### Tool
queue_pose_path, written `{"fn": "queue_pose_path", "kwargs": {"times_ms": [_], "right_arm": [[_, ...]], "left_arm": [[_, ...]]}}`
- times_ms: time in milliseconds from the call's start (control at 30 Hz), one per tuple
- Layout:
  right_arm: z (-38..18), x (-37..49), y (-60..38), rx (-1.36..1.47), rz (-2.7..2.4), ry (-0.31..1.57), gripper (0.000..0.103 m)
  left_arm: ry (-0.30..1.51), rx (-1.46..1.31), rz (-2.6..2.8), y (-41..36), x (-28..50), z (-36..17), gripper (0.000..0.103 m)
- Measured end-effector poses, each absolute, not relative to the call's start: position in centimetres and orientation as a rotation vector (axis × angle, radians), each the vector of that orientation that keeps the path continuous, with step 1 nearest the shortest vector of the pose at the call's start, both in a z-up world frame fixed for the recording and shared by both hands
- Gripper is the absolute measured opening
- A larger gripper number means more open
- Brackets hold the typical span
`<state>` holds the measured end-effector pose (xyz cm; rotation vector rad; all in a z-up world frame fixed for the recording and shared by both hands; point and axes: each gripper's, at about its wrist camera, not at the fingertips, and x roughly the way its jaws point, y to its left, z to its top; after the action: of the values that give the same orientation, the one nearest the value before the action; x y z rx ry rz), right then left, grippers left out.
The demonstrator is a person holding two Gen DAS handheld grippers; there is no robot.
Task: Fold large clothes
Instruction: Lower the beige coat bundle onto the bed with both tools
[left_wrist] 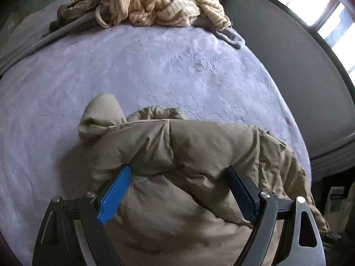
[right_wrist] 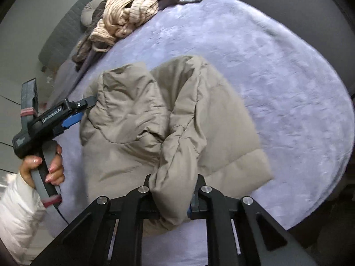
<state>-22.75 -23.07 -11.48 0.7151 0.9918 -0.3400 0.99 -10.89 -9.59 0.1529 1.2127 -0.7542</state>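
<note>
A beige puffer jacket (left_wrist: pixel 177 177) lies on the lavender blanket (left_wrist: pixel 155 66) of the bed. In the left wrist view my left gripper (left_wrist: pixel 179 173) has its blue fingers (left_wrist: pixel 115 195) spread wide, with a thick bulge of the jacket between them. In the right wrist view the jacket (right_wrist: pixel 221 119) is partly folded, and my right gripper (right_wrist: pixel 173 184) is closed on a bunched sleeve (right_wrist: pixel 175 166) lifted above the body. The left gripper (right_wrist: pixel 86 108) shows at the jacket's left edge, held by a hand (right_wrist: pixel 51 166).
A heap of cream striped clothes (left_wrist: pixel 155 6) and darker garments lies at the bed's far edge, also in the right wrist view (right_wrist: pixel 133 13). A dark headboard or wall (left_wrist: pixel 288 44) runs along the right. A window (left_wrist: pixel 321 11) is at far right.
</note>
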Motion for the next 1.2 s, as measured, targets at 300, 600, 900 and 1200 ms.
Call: {"fn": "queue_pose_path", "kwargs": {"times_ms": [300,600,900,1200], "right_arm": [[-15.5,-25.5,-27.2,0.767,-0.454,1.029,0.015],[-18.3,-28.0,-29.5,0.909,-0.405,1.067,0.021],[-11.0,-29.0,-32.8,0.727,-0.34,0.961,0.025],[-16.1,-23.9,-30.4,0.643,-0.147,1.211,0.025]], "left_arm": [[1.141,0.35,-0.825,-20.6,-4.3,-11.7,0.088],[1.142,0.406,-0.802,-21.5,-5.3,-12.4,0.088],[1.148,0.383,-0.74,-20.8,-4.8,-12.2,0.09],[1.172,0.337,-0.624,-17.8,-5.4,-9.4,0.09]]}}
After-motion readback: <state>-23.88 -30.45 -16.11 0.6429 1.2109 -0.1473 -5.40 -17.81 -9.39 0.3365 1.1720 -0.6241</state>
